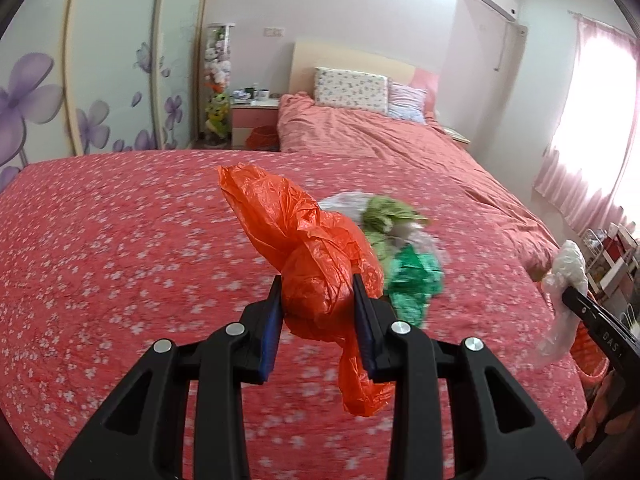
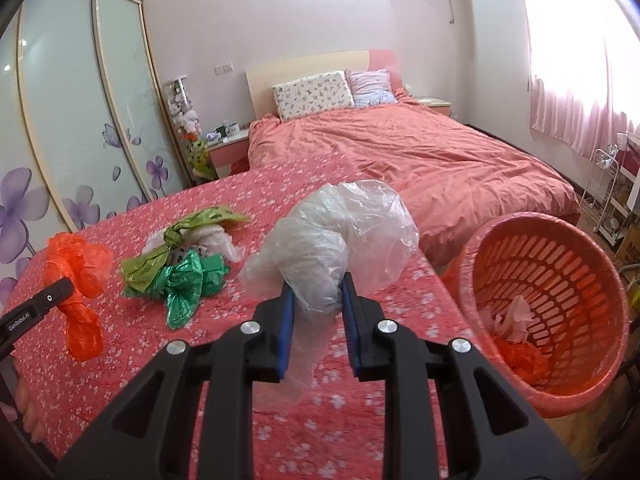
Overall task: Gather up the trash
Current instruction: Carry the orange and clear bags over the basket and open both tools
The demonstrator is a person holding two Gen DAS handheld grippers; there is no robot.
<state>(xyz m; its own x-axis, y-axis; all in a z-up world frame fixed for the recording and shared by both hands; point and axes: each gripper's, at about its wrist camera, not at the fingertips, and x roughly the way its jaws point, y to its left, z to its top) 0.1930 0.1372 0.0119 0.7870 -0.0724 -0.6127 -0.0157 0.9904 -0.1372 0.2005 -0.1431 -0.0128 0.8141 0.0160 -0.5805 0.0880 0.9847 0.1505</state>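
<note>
The left gripper [image 1: 316, 300] was clamped on a knotted orange bag [image 1: 304, 240], its blue pads pressed against both sides of the bundle, with one loose tail sticking up and another hanging below the jaws. The bag was held above a table covered in a red flowered cloth [image 1: 120, 260]. The right gripper [image 2: 318, 306] was clamped on a crumpled clear bag [image 2: 340, 232], which bulged above the pads and trailed down between the fingers. From the right wrist view, the orange bag showed at the far left, held by the black tip of the other tool. On the cloth between the two grippers lay a small pile of trash: an olive-green knotted bag [image 2: 176, 244], a bright green bag [image 2: 188, 284] just in front of it, touching, and some whitish plastic [image 2: 224, 240] behind them. A red slotted basket [image 2: 560, 292] stood at the right, beside the table's edge and lower than its top; inside lay a pale pink scrap [image 2: 516, 316] and something orange [image 2: 520, 356] at the bottom. Farther back was a bed [image 2: 420, 152] with a salmon cover and two pillows [image 2: 312, 92], a wardrobe [image 2: 80, 100] with purple flowers at the left, and pink curtains [image 2: 580, 60] at the right.
</note>
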